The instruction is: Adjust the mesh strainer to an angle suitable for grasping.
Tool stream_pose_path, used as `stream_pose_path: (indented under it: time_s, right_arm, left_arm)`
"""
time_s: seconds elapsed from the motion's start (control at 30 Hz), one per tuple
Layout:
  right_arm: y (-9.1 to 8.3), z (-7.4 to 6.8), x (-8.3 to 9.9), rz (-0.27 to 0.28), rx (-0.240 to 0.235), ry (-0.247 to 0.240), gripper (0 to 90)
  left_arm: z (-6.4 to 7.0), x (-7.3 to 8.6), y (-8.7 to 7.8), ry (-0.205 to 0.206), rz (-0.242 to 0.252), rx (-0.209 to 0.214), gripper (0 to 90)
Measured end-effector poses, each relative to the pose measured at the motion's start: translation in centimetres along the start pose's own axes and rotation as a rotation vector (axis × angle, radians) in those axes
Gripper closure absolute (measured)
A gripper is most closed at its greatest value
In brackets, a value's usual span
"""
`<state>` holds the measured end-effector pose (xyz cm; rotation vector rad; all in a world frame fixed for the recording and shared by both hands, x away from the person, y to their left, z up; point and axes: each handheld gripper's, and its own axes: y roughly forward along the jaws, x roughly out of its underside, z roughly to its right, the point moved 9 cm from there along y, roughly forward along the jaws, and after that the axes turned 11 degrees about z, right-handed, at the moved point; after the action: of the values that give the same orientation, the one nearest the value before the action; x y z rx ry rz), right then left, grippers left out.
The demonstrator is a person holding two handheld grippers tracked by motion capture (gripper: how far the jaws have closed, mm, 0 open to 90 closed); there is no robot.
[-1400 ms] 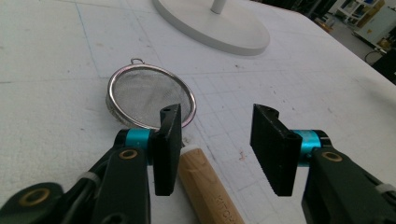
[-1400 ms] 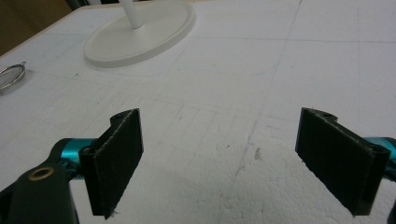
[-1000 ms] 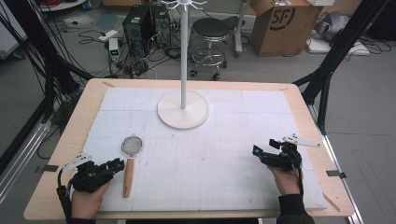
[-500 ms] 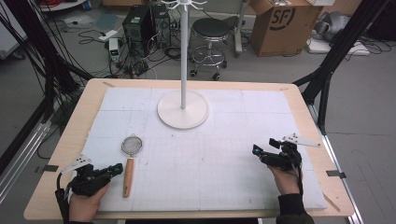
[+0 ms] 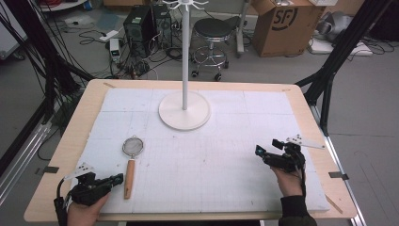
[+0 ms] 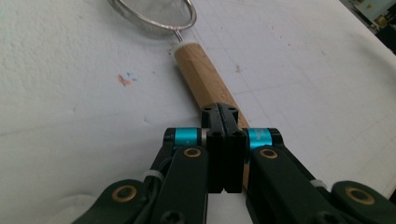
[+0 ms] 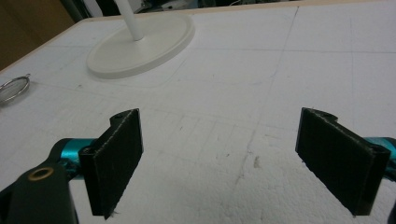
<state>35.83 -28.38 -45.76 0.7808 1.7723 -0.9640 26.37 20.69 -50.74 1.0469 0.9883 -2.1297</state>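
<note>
The left hand-held gripper (image 5: pixel 115 179) sits at the near-left corner of the worktop (image 5: pixel 94 96), at about 7 o'clock from the centre of the white mat (image 5: pixel 211 155). In the left gripper view, its jaws are pressed fully together with nothing between them. The jaw tips lie over the near end of the strainer's wooden handle (image 6: pixel 205 88); contact cannot be confirmed.

The small mesh strainer (image 5: pixel 130 162) lies flat on the mat, at 12 o'clock from the left hand-held gripper's tips. Its round wire basket (image 5: pixel 133 147) points away from the person and the handle points toward the near edge.

The right hand-held gripper (image 5: pixel 259 151) is held at the near-right of the mat, at about 4 o'clock from centre. In the right gripper view, its jaws stand wide apart and hold nothing, with bare mat between them.

The white stand (image 5: pixel 184 109), with a round base and an upright pole, stands at 12 o'clock, well apart from both hand-held grippers.
</note>
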Motion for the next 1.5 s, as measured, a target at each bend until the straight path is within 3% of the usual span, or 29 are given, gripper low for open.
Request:
stream_pose_path:
  time_s: [0.1, 0.2, 0.37, 0.67, 1.1, 1.27, 1.5]
  right_arm:
    - [-0.1, 0.0, -0.2, 0.011, -0.001, -0.001, 14.2]
    - [-0.1, 0.0, -0.3, 0.011, -0.001, 0.002, 14.2]
    - [0.0, 0.0, -0.2, 0.008, -0.001, 0.003, 14.2]
    - [-0.1, 0.0, -0.3, 0.011, 0.003, -0.001, 14.2]
    - [-0.1, 0.0, -0.4, 0.016, 0.005, -0.007, 14.3]
    - [-0.1, 0.0, -0.4, 0.016, 0.009, -0.008, 14.3]
    - [0.0, -0.2, -0.3, 0.012, 0.004, -0.015, 14.3]
  left_arm:
    - [0.0, 0.9, 0.2, -0.011, -0.033, 0.011, 89.8]
    - [-0.1, 0.9, 0.3, -0.05, -0.022, 0.033, 89.8]
    - [0.2, 1.0, 0.5, -0.06, -0.023, 0.026, 89.8]
    - [2.2, 1.1, 1.9, -0.016, -0.059, 0.02, 89.8]
    - [2.5, 0.6, 2.1, -0.003, -0.059, 0.025, 89.8]
    - [2.8, 0.8, 2.6, 0.024, -0.098, 0.032, 89.7]
    - [3.4, 0.4, 3.9, 0.034, -0.115, 0.063, 89.8]
